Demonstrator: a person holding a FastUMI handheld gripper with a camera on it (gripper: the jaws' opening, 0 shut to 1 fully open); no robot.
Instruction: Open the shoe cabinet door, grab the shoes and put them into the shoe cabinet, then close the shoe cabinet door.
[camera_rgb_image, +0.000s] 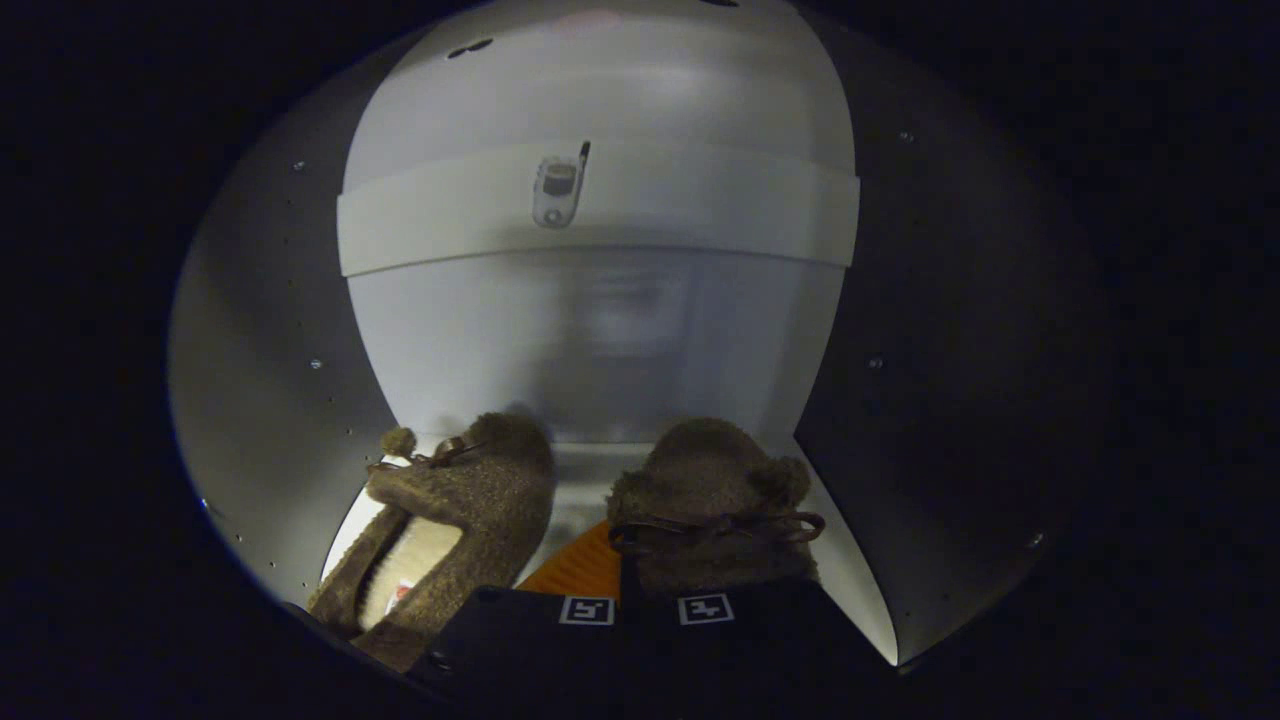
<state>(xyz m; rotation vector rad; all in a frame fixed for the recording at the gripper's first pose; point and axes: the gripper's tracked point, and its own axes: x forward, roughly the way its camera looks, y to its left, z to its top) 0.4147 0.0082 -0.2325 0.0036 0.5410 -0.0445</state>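
Inside the white shoe cabinet (600, 340), jaws close together beside two furry shoes (700, 500) on its floor.

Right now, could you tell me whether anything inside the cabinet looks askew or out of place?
Mildly, yes. The left slipper lies tipped on its side, pale lining showing, angled toward the right slipper, which sits upright just ahead of the gripper. The gripper's fingers look closed together, holding nothing I can make out.
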